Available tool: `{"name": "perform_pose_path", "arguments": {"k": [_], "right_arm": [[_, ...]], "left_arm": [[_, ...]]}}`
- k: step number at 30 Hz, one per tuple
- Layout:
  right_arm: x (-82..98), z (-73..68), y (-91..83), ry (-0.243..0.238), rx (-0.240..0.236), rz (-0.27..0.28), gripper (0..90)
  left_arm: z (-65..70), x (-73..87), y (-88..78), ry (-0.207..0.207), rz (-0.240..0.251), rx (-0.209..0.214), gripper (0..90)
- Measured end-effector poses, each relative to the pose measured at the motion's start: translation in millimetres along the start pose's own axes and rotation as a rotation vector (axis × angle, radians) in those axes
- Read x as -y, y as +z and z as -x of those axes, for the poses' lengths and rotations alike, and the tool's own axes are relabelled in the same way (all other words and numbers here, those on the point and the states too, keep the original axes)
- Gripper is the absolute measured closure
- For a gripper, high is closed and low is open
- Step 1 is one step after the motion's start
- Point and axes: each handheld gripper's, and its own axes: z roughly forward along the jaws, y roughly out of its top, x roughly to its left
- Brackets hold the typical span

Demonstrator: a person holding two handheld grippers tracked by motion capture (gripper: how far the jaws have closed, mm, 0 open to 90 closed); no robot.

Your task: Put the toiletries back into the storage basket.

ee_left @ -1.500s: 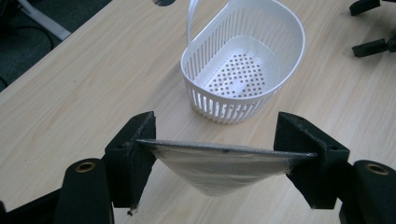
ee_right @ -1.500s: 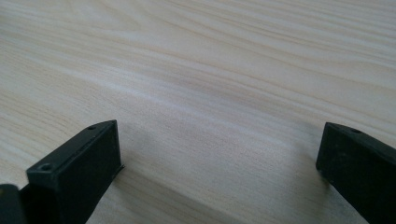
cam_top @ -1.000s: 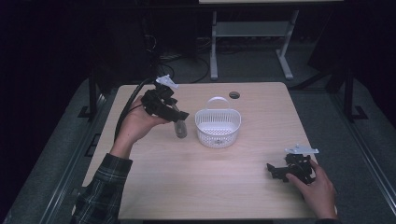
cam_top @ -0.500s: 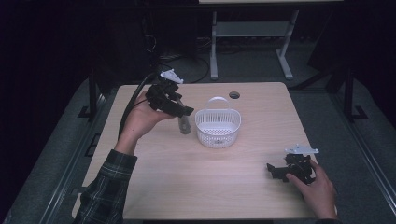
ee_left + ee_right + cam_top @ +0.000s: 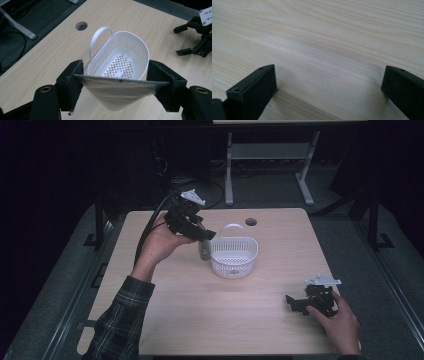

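Observation:
My left gripper (image 5: 204,236) hangs above the table just left of a white perforated basket (image 5: 252,245) and is shut on the flat top edge of a silvery grey pouch (image 5: 204,251). The pouch dangles from it, close to the basket's left wall. In the left gripper view the pouch (image 5: 117,92) spans the gap between both pads and tapers downward. Beyond it stands the basket (image 5: 140,42) with its looped handle (image 5: 96,37). My right gripper (image 5: 295,302) rests on the table at the front right, open with nothing between its jaws, over bare wood (image 5: 329,62).
The light wooden table (image 5: 190,315) has a round cable hole (image 5: 251,221) near its far edge, behind the basket. A black cable (image 5: 147,227) trails from the left gripper off the table's left side. The right gripper (image 5: 197,37) also shows far off in the left gripper view.
My left hand has carried the pouch a little to the right and upward, closer to the basket. The right hand and its gripper have stayed where they were.

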Motion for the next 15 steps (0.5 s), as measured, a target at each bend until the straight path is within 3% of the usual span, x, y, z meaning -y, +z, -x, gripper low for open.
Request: {"name": "perform_pose_path", "arguments": {"k": [15], "right_arm": [[0.0, 0.0, 0.0, 0.0, 0.0, -0.001, 0.0]], "left_arm": [[8.4, -17.2, 15.5, 0.022, 0.02, 0.022, 29.5]]}}
